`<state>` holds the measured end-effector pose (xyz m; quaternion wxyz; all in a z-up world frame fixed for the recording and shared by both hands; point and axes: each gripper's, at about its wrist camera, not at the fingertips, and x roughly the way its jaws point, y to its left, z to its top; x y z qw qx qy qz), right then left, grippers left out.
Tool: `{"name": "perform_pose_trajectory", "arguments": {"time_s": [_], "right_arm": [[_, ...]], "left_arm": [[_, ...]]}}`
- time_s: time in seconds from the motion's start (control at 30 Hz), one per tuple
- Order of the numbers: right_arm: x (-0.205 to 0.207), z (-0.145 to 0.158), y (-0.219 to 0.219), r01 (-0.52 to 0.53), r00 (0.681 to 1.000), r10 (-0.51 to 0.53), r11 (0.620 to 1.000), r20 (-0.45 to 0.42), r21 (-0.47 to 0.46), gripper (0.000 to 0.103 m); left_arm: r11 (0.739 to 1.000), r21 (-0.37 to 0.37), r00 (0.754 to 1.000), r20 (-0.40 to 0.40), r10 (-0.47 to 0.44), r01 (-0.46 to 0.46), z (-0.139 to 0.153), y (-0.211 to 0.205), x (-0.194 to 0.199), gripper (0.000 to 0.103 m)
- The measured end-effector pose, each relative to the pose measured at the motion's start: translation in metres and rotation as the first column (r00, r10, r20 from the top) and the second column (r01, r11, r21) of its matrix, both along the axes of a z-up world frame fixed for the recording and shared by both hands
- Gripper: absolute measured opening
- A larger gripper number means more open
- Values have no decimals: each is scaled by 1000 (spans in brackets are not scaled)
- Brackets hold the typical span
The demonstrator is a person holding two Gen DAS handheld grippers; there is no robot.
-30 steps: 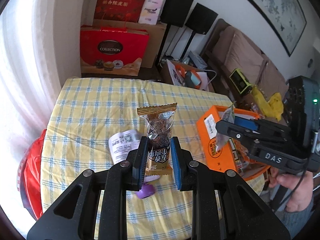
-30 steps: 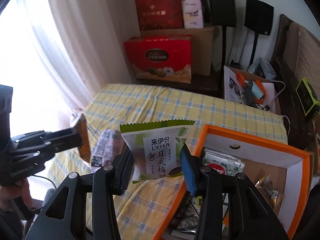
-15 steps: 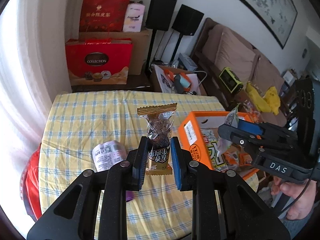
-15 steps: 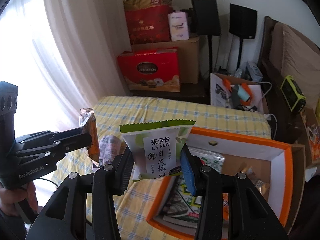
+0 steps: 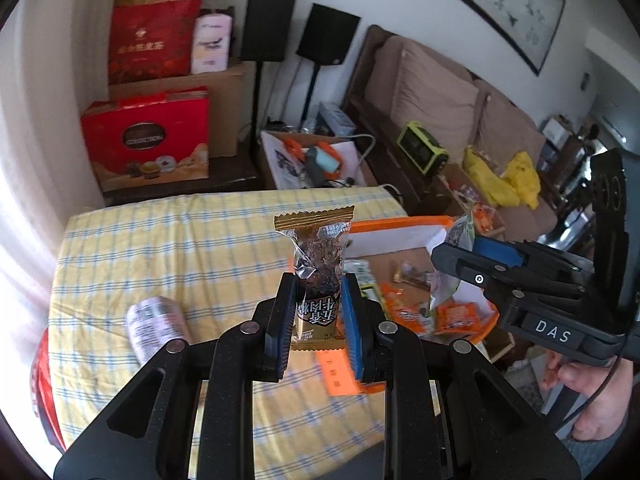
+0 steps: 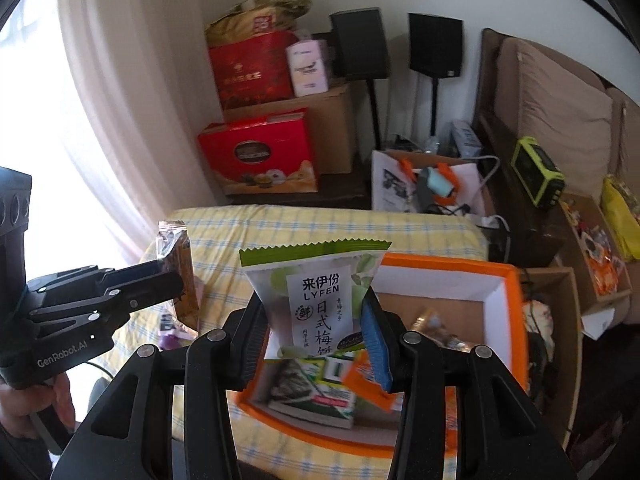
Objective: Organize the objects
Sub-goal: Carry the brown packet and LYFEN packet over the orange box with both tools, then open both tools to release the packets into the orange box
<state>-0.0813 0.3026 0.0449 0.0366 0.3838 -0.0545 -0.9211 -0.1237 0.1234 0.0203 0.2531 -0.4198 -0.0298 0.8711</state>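
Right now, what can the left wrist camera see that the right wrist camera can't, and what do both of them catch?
Only the left wrist view shows the framed painting on the wall and the front of the brown snack packet clamped in the left gripper.

Only the right wrist view shows the printed face of the green-and-white LYFEN packet held in the right gripper, and the seaweed packets in the box.

Both show the orange box, the checked tablecloth and the red gift box.

The right hand-held gripper [image 6: 316,320] clamps a green-and-white LYFEN snack pouch [image 6: 316,292] upright above the orange box [image 6: 516,320] of packets on the checked tabletop [image 6: 320,228]. At left, the left hand-held gripper [image 6: 176,276] grips a brown snack bar [image 6: 180,268].
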Motion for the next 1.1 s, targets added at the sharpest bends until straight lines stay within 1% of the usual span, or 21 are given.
{"name": "perform_pose_trajectory", "arguments": {"time_s": [0.1, 0.27, 0.53, 0.67, 0.9, 1.1], "right_arm": [[6, 0, 14, 26, 1000, -26, 1000, 8, 6, 45], [15, -4, 34, 60, 998, -61, 998, 23, 10, 45], [24, -16, 60, 106, 993, -107, 994, 48, 10, 45], [27, -25, 73, 131, 989, -131, 991, 63, 3, 45], [26, -48, 96, 174, 979, -173, 985, 109, -3, 45], [19, -66, 108, 190, 972, -185, 982, 144, -18, 45]], "left_arm": [[999, 31, 999, 15, -45, 44, -4, 17, 1, 21], [996, 24, 996, 40, -86, 85, -13, 46, 4, 21], [990, 24, 988, 57, -142, 141, -24, 90, 10, 21], [988, 32, 985, 72, -156, 154, -34, 105, 10, 21], [984, 15, 979, 103, -176, 176, -54, 125, 7, 21], [984, 10, 975, 131, -180, 180, -68, 137, 2, 21]]}}
